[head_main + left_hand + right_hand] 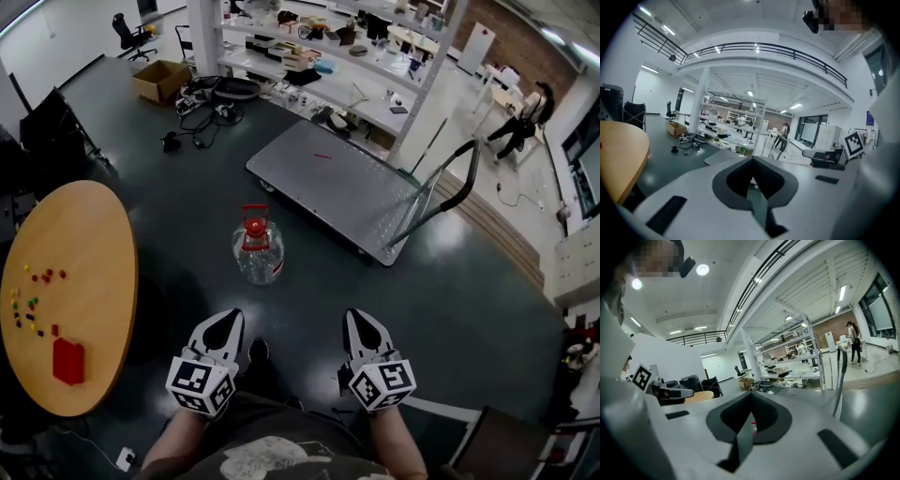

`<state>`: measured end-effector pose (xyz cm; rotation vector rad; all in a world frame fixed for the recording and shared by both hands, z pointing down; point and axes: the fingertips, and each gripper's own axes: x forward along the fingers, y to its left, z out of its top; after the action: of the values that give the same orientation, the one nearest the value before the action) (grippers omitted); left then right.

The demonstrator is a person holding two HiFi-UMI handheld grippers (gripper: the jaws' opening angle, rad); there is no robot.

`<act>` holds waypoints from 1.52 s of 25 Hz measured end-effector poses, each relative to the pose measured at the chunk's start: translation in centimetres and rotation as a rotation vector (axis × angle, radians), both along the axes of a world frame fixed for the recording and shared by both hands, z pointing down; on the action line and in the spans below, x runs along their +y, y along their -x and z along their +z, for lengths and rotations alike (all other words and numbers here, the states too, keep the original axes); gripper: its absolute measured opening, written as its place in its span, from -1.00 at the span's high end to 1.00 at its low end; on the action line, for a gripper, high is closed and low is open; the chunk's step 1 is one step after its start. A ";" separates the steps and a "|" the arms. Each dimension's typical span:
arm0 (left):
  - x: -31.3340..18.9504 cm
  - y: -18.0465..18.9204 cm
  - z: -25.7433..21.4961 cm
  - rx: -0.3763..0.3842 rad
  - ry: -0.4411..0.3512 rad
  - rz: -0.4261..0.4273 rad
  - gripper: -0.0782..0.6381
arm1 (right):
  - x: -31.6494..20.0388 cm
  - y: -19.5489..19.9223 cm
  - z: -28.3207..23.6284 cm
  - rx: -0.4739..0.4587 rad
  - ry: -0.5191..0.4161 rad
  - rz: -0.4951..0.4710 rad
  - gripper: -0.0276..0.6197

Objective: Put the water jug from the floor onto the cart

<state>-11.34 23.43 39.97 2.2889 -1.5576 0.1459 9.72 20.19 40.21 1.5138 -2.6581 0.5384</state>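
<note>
Floor [187, 197] first: dark, glossy, filling most of the head view. Far side, long white shelving [309, 52] loaded with clutter. In front of it, the cart [337, 178], a flat grey platform with nothing on its deck but a small red mark, its black push handle [450, 183] standing up at the right end. Over on the left, a round wooden desk [75, 253].

Now the water jug [258, 251]: clear body, red cap and handle, upright on the floor, just off the cart's near left edge and not touching it.

Nearest of all, the left tool [225, 319] and the right tool [357, 319], side by side, both pointing toward the jug and well short of it. Each one's own view shows its jaws pressed together, nothing between them.

On the desk, a red block [67, 361] by the near edge, and beyond it a scatter of small coloured pieces [33, 302].
</note>
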 end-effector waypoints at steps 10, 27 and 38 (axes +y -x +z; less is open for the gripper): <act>-8.7 5.7 1.1 -0.043 0.020 0.000 0.78 | -10.2 7.6 0.6 0.037 0.001 -0.031 0.94; -17.5 9.6 2.8 -0.020 0.054 0.051 0.78 | -18.1 13.5 2.3 0.048 0.052 -0.003 0.94; -21.0 8.4 4.5 -0.067 0.083 -0.104 0.78 | -23.6 13.1 5.5 0.061 0.074 -0.175 0.94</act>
<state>-19.70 2.47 44.49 2.1553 -1.6678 0.2566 -3.36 -3.39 45.72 1.2426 -2.6579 0.5627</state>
